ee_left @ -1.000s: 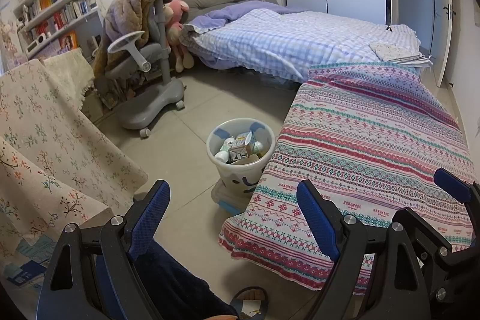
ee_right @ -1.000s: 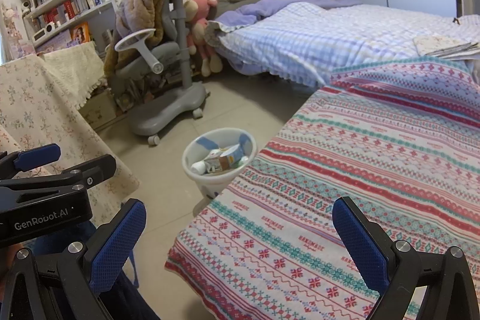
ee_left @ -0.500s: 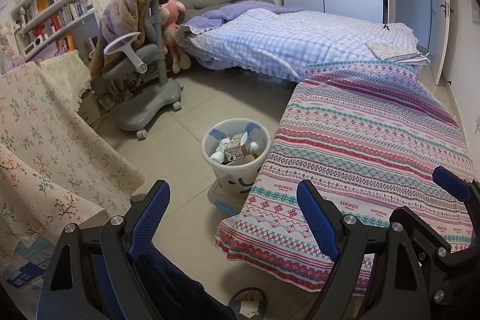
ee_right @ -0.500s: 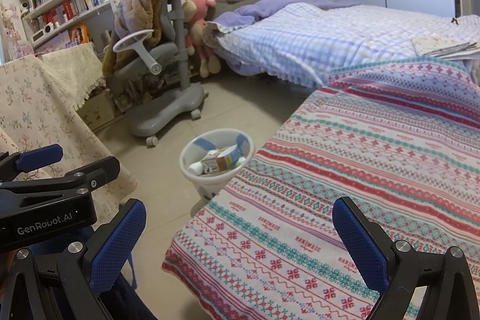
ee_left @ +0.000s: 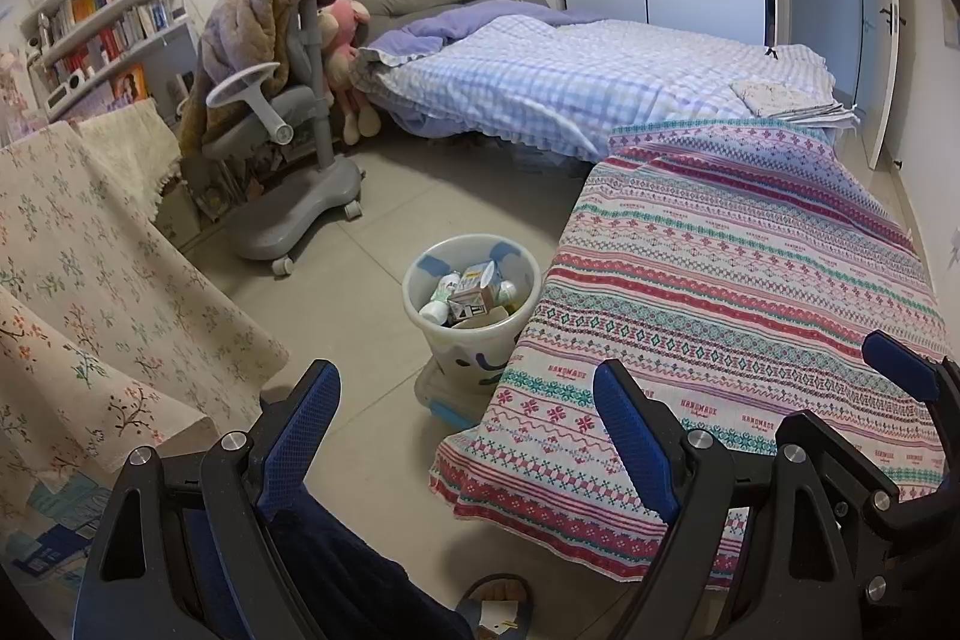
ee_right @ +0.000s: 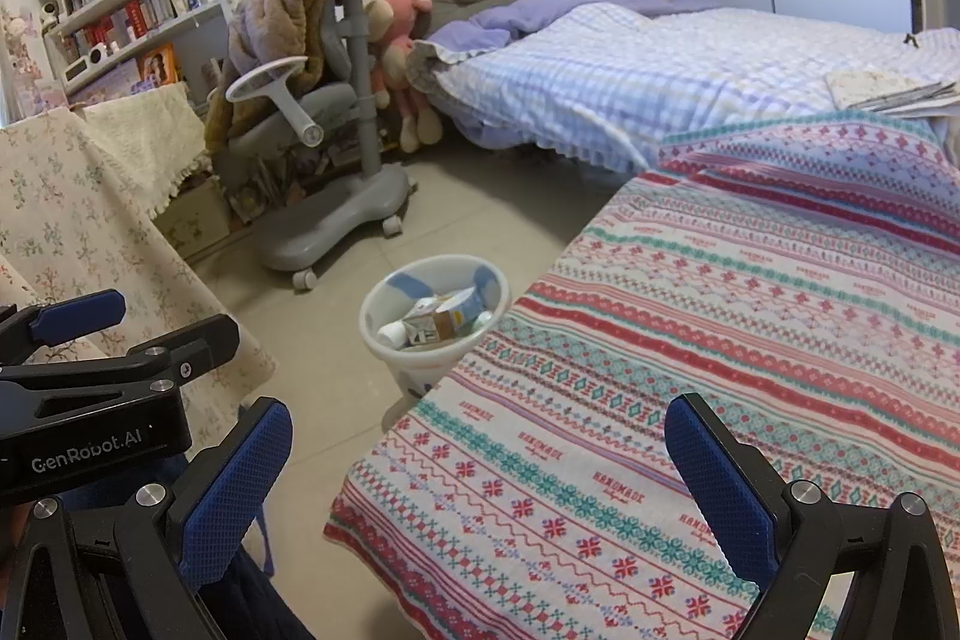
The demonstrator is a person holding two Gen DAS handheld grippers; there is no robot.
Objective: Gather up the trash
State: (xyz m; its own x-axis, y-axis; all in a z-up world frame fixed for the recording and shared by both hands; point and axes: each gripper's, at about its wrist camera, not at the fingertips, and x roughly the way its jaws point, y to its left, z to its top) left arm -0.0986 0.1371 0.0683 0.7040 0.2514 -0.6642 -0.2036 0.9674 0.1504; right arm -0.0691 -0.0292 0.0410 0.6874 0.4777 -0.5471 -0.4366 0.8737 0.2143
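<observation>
Floor bin [ee_left: 471, 295] sits beyond both empty tongs [ee_left: 465, 430].

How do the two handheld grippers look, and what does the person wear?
Both the left gripper and the right gripper have black frames with silver bolts and blue textured fingers. White "GenRobot.AI" lettering marks the left one's body in the right wrist view. The person wears dark navy clothing and a sandal.

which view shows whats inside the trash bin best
The left wrist view. It looks more steeply into the trash bin, so the cartons and bottles inside show separately. The right wrist view shows the bin at a shallower angle, with part of its side hidden behind the striped bedspread.
</observation>
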